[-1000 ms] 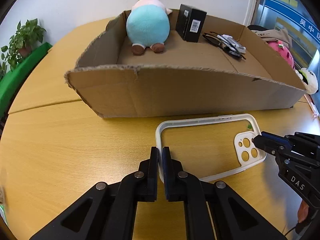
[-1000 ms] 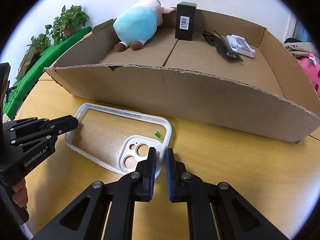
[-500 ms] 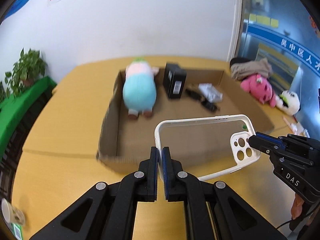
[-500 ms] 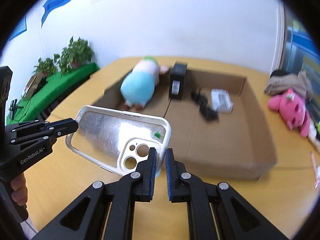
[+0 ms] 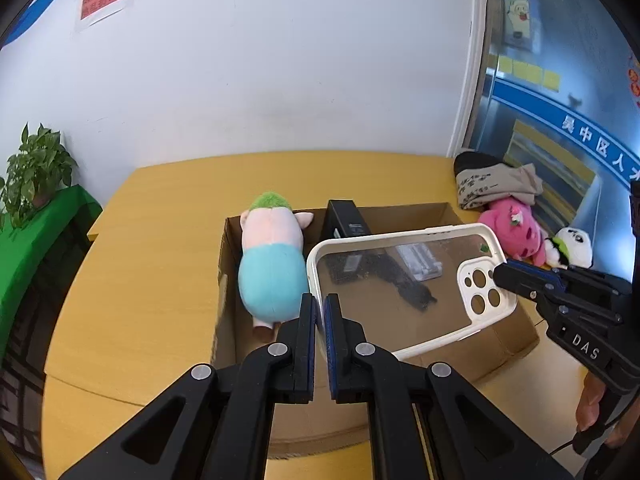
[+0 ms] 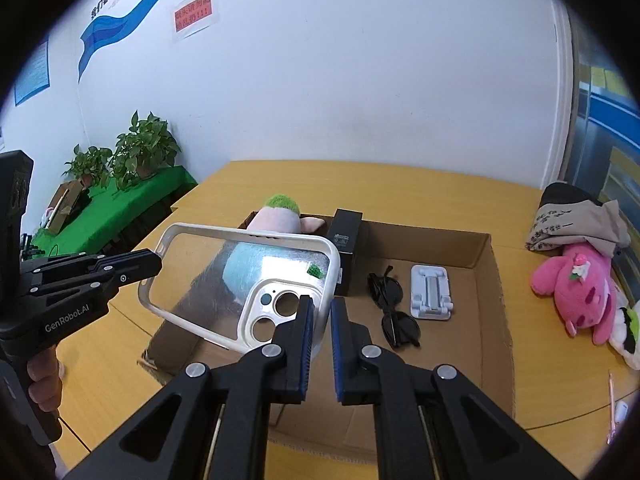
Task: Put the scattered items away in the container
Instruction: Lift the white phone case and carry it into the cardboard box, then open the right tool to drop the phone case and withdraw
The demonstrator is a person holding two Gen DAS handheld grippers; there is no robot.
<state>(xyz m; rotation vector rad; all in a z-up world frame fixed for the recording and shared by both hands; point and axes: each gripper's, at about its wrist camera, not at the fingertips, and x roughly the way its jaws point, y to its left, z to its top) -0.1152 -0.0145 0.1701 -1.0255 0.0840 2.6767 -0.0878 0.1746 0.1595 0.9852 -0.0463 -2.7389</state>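
Observation:
A clear phone case with a white rim point(image 5: 404, 280) point(image 6: 240, 280) hangs in the air above the open cardboard box point(image 5: 516, 332) point(image 6: 492, 280). My left gripper point(image 5: 320, 306) is shut on the case's left end. My right gripper point(image 6: 322, 312) is shut on its camera-cutout end, and shows at the right of the left wrist view point(image 5: 500, 276). The box holds a blue and pink plush pig point(image 5: 272, 264) point(image 6: 280, 216), a black box point(image 5: 344, 220) point(image 6: 348, 236), black sunglasses point(image 6: 390, 308) and a white phone stand point(image 6: 430, 292).
The box sits on a wooden table point(image 5: 160, 240) point(image 6: 560, 380). A pink plush toy point(image 6: 576, 292), a panda toy point(image 5: 572, 246) and folded clothes point(image 6: 576, 220) lie to the box's right. Potted plants point(image 6: 136, 152) stand on a green surface at the left.
Both grippers have lifted the phone case from the table in front of the box to high above the box's inside. The grip on each end is unchanged.

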